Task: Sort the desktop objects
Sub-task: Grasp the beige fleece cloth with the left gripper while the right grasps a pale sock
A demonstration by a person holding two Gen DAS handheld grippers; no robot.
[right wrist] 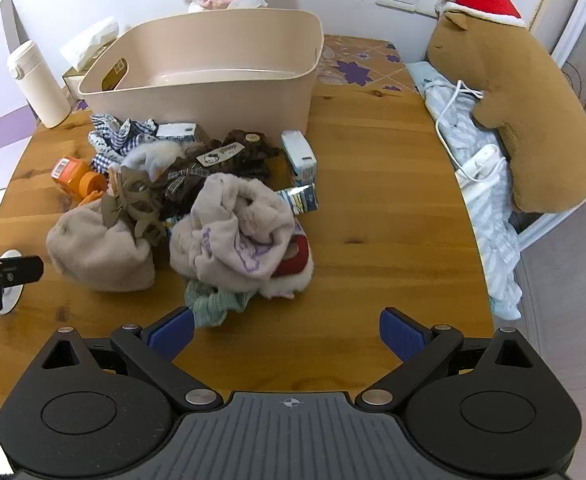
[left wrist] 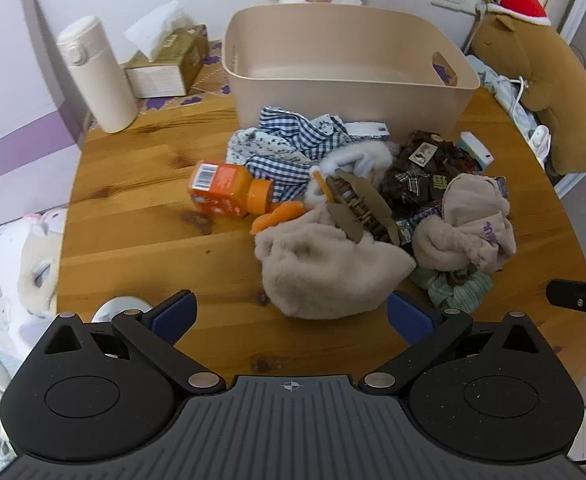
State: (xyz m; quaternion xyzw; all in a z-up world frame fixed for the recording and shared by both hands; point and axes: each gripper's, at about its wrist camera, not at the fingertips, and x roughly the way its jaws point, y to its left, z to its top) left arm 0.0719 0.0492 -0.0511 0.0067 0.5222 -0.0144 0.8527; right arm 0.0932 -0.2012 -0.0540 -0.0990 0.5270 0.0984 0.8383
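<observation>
A heap of small things lies on the wooden table (left wrist: 141, 216) before an empty beige bin (left wrist: 345, 76) (right wrist: 213, 84). In the heap are an orange bottle (left wrist: 225, 192) (right wrist: 75, 178) on its side, checked blue cloth (left wrist: 293, 148), a fluffy beige pouch (left wrist: 325, 268) (right wrist: 101, 248), a brown hair claw (left wrist: 361, 208) (right wrist: 137, 208), dark brown bows (left wrist: 421, 168) (right wrist: 229, 160), a pale plush bundle (left wrist: 469, 228) (right wrist: 241, 244) and a green scrunchie (right wrist: 213, 304). My left gripper (left wrist: 291, 316) hangs open just short of the pouch. My right gripper (right wrist: 287, 332) is open too, near the scrunchie, holding nothing.
A white flask (left wrist: 97, 76) and a tissue box (left wrist: 169, 60) stand at the back left. A brown plush toy with a red hat (right wrist: 525, 108) leans at the right beside bedding and a white cable (right wrist: 457, 108). Small cartons (right wrist: 301, 156) lie right of the heap.
</observation>
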